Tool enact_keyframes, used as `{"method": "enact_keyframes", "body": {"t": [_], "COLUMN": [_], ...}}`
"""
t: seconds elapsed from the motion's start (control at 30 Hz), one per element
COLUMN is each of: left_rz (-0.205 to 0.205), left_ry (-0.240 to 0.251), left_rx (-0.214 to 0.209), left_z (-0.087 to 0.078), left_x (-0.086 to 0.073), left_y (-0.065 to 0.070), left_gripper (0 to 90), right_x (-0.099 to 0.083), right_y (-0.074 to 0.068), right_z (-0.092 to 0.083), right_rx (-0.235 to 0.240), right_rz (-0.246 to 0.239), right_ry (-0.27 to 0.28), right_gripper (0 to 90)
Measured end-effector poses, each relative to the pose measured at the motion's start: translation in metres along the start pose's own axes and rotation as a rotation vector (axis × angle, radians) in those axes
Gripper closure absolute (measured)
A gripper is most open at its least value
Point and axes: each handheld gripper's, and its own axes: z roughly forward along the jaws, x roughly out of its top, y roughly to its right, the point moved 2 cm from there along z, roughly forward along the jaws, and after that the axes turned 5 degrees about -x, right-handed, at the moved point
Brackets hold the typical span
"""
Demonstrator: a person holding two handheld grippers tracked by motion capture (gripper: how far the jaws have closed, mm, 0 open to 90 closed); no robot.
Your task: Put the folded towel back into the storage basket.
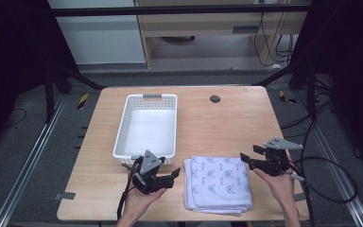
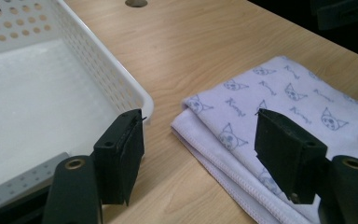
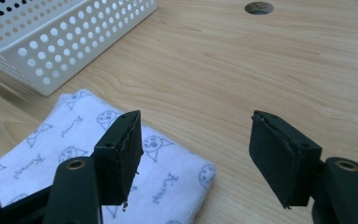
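Note:
A folded white towel (image 1: 218, 183) printed with small cat faces lies flat near the table's front edge. In the left gripper view the towel (image 2: 279, 112) sits right of centre. In the right gripper view the towel (image 3: 74, 149) is at lower left. My left gripper (image 1: 172, 174) is just left of the towel, open, nothing between its jaws (image 2: 198, 156). My right gripper (image 1: 246, 157) hovers at the towel's right edge, open and empty too (image 3: 196, 154). A white perforated basket (image 1: 147, 125) stands empty behind the left gripper.
The basket's near corner (image 2: 142, 100) is close to my left jaw, and the basket wall (image 3: 65, 42) shows in the right gripper view. A round cable hole (image 1: 214, 99) sits in the wooden tabletop (image 1: 227, 123) at the back. Cables trail off the right edge.

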Motion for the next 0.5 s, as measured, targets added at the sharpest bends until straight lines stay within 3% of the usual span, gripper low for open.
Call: {"method": "enact_keyframes", "body": {"t": [0.5], "left_rz": [0.007], "left_ry": [-0.113], "left_rx": [-0.043], "left_z": [0.023], "left_x": [-0.026], "left_y": [0.018], "left_gripper": [31.6], "right_x": [-0.008], "right_y": [-0.007], "right_z": [0.012], "right_rx": [0.01], "right_rz": [-0.04], "right_ry": [-0.052], "right_gripper": [35.0]}}
